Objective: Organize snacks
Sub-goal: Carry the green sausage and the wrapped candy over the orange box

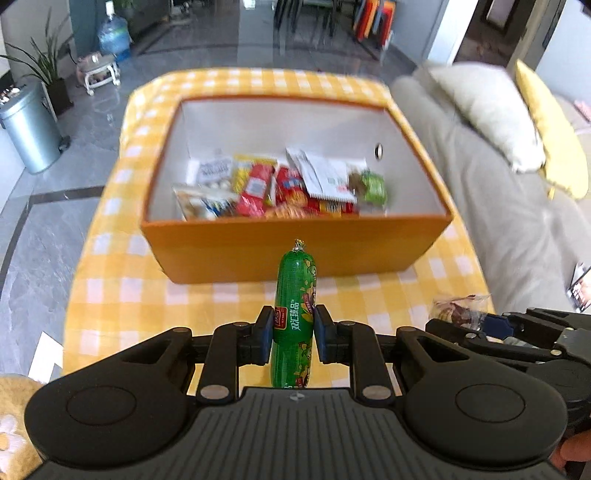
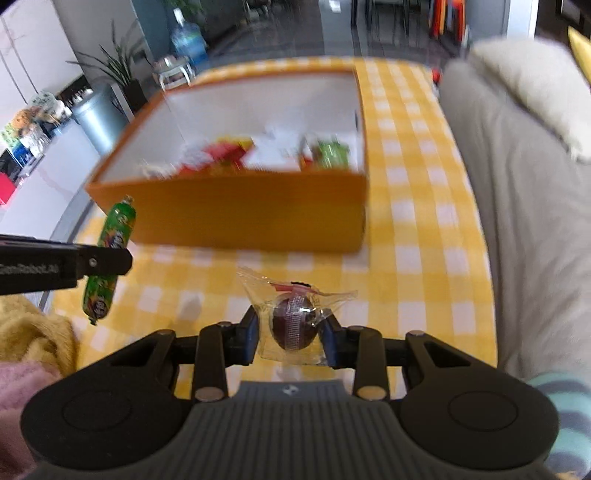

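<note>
My left gripper is shut on a green sausage stick, held upright above the yellow checked tablecloth, short of the orange box. The same sausage stick and left gripper show at the left in the right wrist view. My right gripper is shut on a clear-wrapped dark brown snack, also in front of the orange box. Several snack packets lie inside the box. In the left wrist view the right gripper shows at the right with its clear-wrapped snack.
A grey sofa with a white cushion runs along the table's right side. A metal bin, a water bottle and a plant stand on the floor at the left. A yellow fluffy cloth lies at the near left.
</note>
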The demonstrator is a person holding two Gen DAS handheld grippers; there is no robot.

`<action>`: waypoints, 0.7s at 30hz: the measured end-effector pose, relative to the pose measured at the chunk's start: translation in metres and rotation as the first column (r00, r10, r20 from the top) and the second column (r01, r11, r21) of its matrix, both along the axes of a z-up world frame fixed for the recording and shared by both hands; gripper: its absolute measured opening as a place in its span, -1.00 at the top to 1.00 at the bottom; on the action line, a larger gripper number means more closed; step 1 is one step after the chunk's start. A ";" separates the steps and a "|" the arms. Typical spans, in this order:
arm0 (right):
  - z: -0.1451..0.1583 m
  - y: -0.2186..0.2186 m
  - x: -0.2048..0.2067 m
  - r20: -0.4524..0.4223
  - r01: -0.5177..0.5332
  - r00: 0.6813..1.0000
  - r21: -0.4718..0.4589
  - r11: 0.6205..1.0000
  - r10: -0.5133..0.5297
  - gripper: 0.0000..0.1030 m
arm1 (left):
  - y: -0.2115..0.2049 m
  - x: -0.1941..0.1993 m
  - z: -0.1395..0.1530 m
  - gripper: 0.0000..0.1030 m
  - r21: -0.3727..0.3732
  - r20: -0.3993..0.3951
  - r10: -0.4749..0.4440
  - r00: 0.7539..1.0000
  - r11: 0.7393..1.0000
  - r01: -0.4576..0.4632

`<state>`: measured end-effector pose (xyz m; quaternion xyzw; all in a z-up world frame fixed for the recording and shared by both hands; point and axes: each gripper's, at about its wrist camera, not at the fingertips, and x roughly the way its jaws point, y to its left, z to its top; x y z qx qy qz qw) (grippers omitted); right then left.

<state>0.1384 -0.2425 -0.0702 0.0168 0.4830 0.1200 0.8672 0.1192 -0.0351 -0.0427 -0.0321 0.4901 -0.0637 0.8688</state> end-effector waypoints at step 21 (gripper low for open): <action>0.150 0.061 0.014 0.401 -0.086 0.912 -0.028 0.996 0.090 0.39 | 0.037 0.022 0.099 0.52 0.007 0.296 0.077 0.952 0.997 -0.083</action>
